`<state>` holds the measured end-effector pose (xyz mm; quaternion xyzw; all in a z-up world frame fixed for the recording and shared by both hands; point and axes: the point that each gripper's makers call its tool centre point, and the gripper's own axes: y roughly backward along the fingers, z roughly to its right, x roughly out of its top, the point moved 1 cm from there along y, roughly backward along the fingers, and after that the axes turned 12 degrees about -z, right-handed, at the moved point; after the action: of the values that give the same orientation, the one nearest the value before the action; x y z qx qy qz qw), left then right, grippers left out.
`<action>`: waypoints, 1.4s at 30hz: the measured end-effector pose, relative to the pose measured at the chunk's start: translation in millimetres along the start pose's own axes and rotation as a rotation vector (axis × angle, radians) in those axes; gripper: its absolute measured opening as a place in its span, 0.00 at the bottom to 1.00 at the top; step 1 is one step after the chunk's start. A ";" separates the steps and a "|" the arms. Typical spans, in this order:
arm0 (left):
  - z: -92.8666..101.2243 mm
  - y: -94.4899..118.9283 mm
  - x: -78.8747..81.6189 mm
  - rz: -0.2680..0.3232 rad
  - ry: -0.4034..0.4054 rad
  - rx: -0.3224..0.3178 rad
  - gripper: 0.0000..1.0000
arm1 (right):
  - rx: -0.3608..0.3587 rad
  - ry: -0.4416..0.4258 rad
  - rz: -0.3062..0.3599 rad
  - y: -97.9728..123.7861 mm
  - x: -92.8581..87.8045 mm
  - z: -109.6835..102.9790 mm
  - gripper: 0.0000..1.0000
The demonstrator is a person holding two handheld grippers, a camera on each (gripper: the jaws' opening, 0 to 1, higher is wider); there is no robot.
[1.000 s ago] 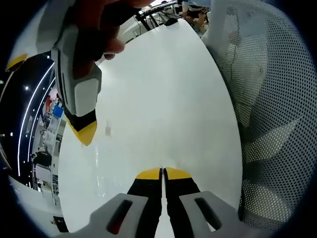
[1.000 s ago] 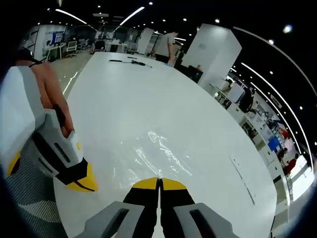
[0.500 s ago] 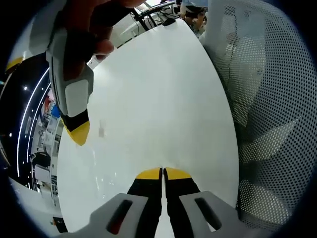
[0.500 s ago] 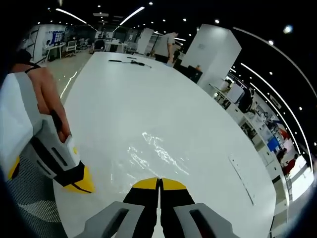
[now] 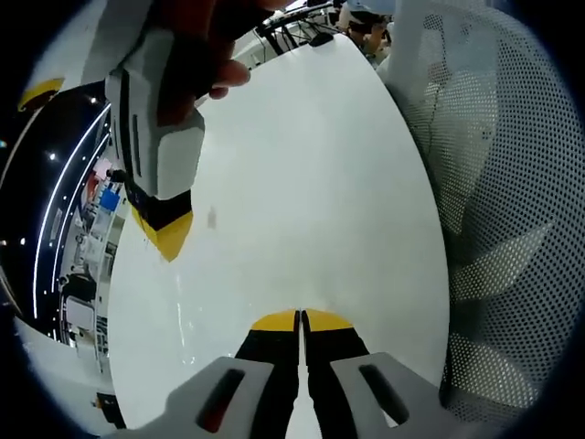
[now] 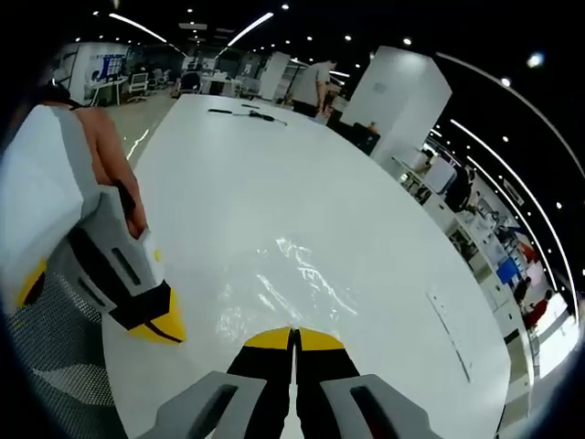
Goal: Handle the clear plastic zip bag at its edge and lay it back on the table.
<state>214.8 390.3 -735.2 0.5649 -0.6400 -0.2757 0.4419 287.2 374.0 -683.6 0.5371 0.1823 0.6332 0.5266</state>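
- The clear plastic zip bag (image 6: 288, 279) lies crumpled and glinting on the long white table (image 6: 274, 174), just beyond the right gripper (image 6: 294, 337), roughly mid-table between the near and far ends.
- The right gripper's black, yellow-tipped jaws are pressed together with no gap; whether a film edge is pinched between them cannot be told, since the bag is nearly invisible there.
- The left gripper (image 5: 300, 319) likewise has its jaws together, pointing along bare table, with a white mesh chair back (image 5: 494, 229) to its right.
- In the left gripper view, faint shine at the near left is probably the bag's edge.
- To do this well, judging from the layout: hold only the edge, lower it flat, smooth out the creases, then part the jaws gently.
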 end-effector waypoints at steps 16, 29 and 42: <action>-10.4 -4.0 -10.7 -0.014 -0.002 0.014 0.00 | 0.029 0.035 -0.039 -2.0 -13.9 -18.3 0.00; -20.3 -18.1 -17.8 -0.026 0.014 0.007 0.00 | 0.053 0.026 -0.074 -11.0 -26.0 -27.2 0.00; -21.8 -30.4 -20.2 -0.033 0.029 -0.022 0.00 | 0.085 -0.004 -0.105 -26.7 -34.9 -30.6 0.00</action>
<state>247.9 406.6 -756.3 0.5745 -0.6211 -0.2815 0.4527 268.5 364.2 -732.8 0.5499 0.2362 0.5953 0.5362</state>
